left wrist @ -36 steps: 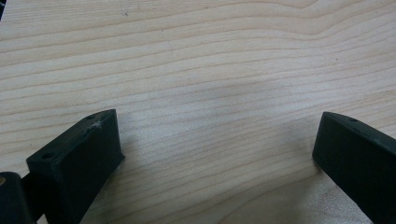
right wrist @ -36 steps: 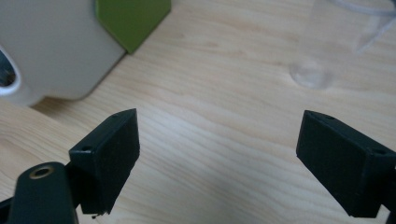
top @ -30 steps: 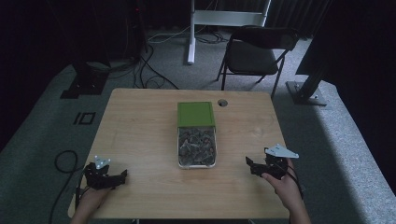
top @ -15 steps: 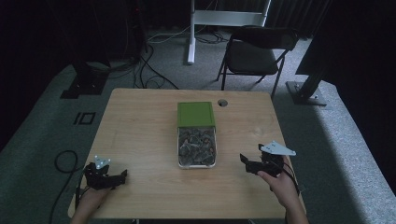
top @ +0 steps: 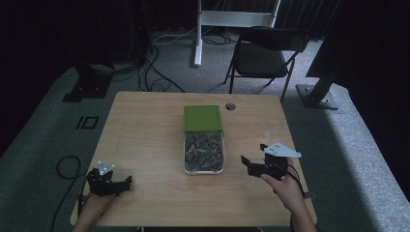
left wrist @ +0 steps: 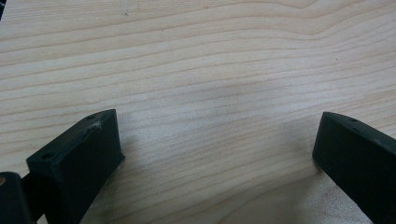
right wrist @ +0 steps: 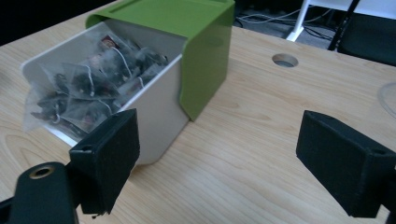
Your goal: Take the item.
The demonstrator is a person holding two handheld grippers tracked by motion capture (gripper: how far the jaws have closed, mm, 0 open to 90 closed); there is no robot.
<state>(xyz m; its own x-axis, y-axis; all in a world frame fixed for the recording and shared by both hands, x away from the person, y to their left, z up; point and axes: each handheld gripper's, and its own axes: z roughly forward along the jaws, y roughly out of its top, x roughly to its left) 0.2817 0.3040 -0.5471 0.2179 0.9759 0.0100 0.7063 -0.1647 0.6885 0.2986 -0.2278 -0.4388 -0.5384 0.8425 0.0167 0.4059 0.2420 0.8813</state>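
Observation:
A box with a green cover stands mid-table, and its white drawer is pulled out toward me, full of tea bags. My right gripper hovers just right of the drawer, open, with nothing between its jaws. In the right gripper view the gripper faces the drawer's white side wall and the green cover. My left gripper rests near the table's front left corner, open. In the left gripper view the gripper frames bare wood.
The wooden table has a round cable hole behind the box. A faint clear round rim lies on the table right of the box. A folding chair and cables stand on the floor beyond.
My right gripper has moved left, closer to the drawer. The left gripper has stayed where it was.

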